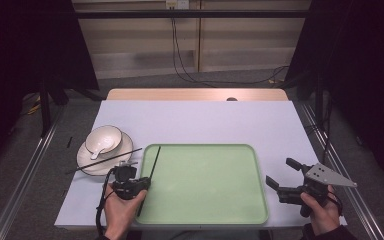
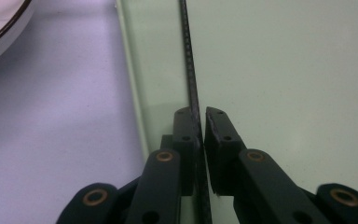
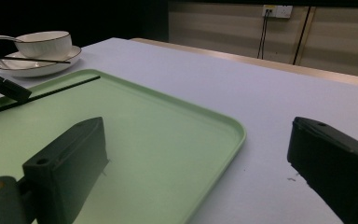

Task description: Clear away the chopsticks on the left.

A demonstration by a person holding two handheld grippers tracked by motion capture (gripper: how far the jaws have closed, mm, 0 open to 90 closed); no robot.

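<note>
My left gripper [image 1: 142, 183] sits at the left edge of the green tray [image 1: 205, 200], shut on a thin black chopstick [image 1: 155, 161]. In the left gripper view the jaws [image 2: 200, 116] pinch this chopstick [image 2: 189, 56], which runs lengthwise just inside the tray's left rim [image 2: 135, 93]. A second black chopstick [image 1: 105, 160] lies across a white plate [image 1: 91, 162] that carries a white bowl [image 1: 102, 137] with a spoon in it. My right gripper [image 1: 280, 171] stands open at the tray's right edge, held by a hand. Its jaws [image 3: 198, 133] are wide apart with nothing between them.
The tray [image 3: 168, 121] lies on a pale lilac table cover [image 1: 205, 120]. Bowl [image 3: 46, 44] and plate stand at the left, beyond the tray's near corner. A wooden table edge [image 1: 195, 94] runs along the back, with cables on the floor behind.
</note>
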